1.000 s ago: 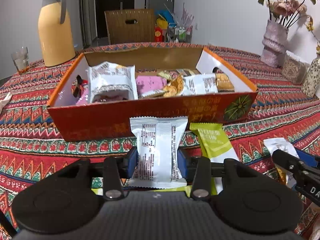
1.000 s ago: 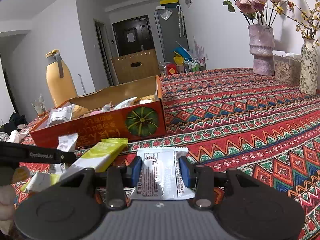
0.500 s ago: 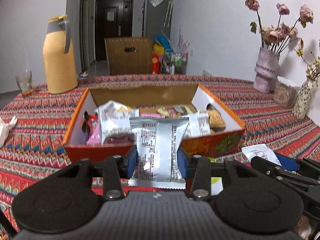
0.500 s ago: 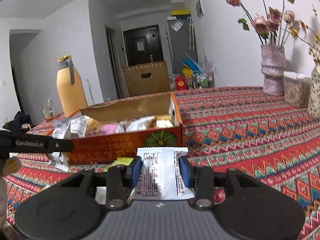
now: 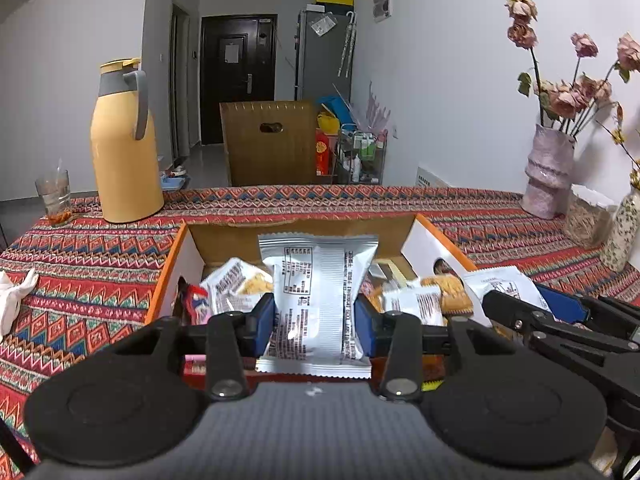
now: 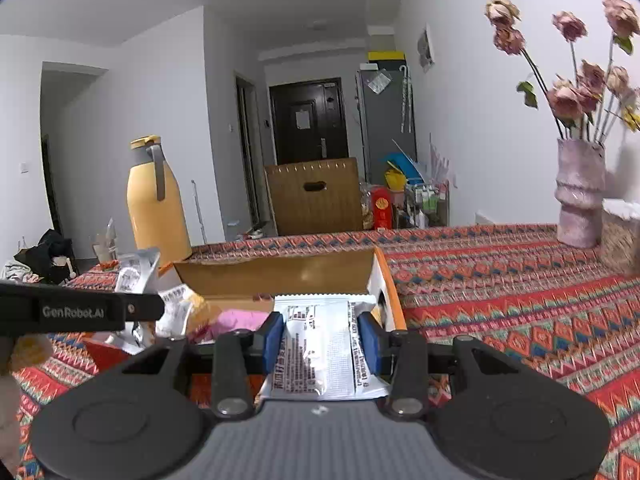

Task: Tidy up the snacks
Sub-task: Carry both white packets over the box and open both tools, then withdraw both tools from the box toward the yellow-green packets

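Now the left gripper [image 5: 316,316] clamps a crinkly silver packet [image 5: 318,300] upright, and the right gripper [image 6: 322,338] pinches a white packet [image 6: 324,354], both printed with tiny text. Beyond them an orange cardboard box [image 5: 172,276] of snacks sits on the zigzag tablecloth [image 5: 88,256]. "GenRobot.AI" marks the left gripper's finger.

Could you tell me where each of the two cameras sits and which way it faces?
Left wrist: on the left gripper, looking along its fingers over the orange box; its pads clamp a silver packet, and the right gripper juts in at the right.
Right wrist: on the right gripper, facing the box's right end; it clamps a white packet, the left gripper at the left.
Shared: box, yellow jug, pink vase.
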`<state>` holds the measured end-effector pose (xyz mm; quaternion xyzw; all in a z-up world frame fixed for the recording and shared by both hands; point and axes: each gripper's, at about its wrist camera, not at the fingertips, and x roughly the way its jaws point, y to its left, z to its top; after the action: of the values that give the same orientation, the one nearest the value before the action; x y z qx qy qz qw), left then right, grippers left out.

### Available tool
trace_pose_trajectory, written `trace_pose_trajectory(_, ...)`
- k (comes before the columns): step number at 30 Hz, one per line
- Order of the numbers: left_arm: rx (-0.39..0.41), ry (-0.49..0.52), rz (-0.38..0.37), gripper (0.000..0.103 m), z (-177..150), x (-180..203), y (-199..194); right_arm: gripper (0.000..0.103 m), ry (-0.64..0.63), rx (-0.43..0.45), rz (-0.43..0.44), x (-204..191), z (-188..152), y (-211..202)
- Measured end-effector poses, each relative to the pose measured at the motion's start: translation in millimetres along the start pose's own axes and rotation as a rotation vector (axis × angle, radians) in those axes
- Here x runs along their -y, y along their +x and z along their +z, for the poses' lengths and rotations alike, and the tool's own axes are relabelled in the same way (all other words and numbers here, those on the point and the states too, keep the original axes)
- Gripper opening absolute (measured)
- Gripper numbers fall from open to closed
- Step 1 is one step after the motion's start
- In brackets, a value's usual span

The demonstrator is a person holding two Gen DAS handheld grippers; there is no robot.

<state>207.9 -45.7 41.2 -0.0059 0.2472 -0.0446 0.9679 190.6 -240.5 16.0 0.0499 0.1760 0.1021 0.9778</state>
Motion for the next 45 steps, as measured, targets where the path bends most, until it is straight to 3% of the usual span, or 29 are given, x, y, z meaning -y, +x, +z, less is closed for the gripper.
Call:
trace_pose_trajectory(12, 0.043, -0.06, 0.022, 0.042, 20.9, -13.6, 33.6, 0.04, -0.002, 0.026, 0.038, -9.3, 29.3, 53.8)
trace_pose_trajectory(26, 0.017, -0.104, 0.009, 0.042, 6.0, -29.4, 58.0, 0.04, 0.024, -0.037, 0.037, -4.3, 8.1, 87.7)
trace_pose_trajectory(29, 0.017, -0.112, 0.006, 0.047, 4.6, -30.9, 57.7, 0.041, 0.027, -0.053, 0.03, -3.6, 6.2, 90.9)
trace_pose_trajectory(32, 0.028, -0.124, 0.007, 0.062, 4.9, -32.9, 55.0, 0.043, 0.035, -0.051, 0.018, -0.5, 7.3, 90.6)
trace_pose_trajectory(34, 0.042, -0.131, 0.027, 0.085, 5.4, -34.4, 54.2, 0.057, 0.043, -0.045, 0.012, 1.3, 7.6, 89.7)
trace_pose_trajectory(36, 0.052, -0.133, 0.037, 0.089, 4.6, -34.4, 51.9, 0.079, 0.05, -0.037, -0.001, 3.1, 7.5, 88.6)
trace_pose_trajectory(37, 0.053, -0.135, 0.039, 0.097, 4.9, -34.7, 51.8, 0.084, 0.055, -0.034, -0.006, 4.5, 7.4, 88.2)
trace_pose_trajectory(39, 0.06, -0.144, 0.052, 0.102, 4.2, -35.4, 51.1, 0.098, 0.066, -0.028, -0.02, 6.6, 7.9, 88.6)
trace_pose_trajectory(40, 0.061, -0.146, 0.055, 0.102, 4.2, -35.7, 51.0, 0.102, 0.073, -0.027, -0.025, 7.9, 7.8, 89.1)
trace_pose_trajectory(45, 0.044, -0.162, 0.067, 0.103, 3.8, -37.5, 54.5, 0.103, 0.102, -0.032, -0.038, 14.8, 7.8, 91.0)
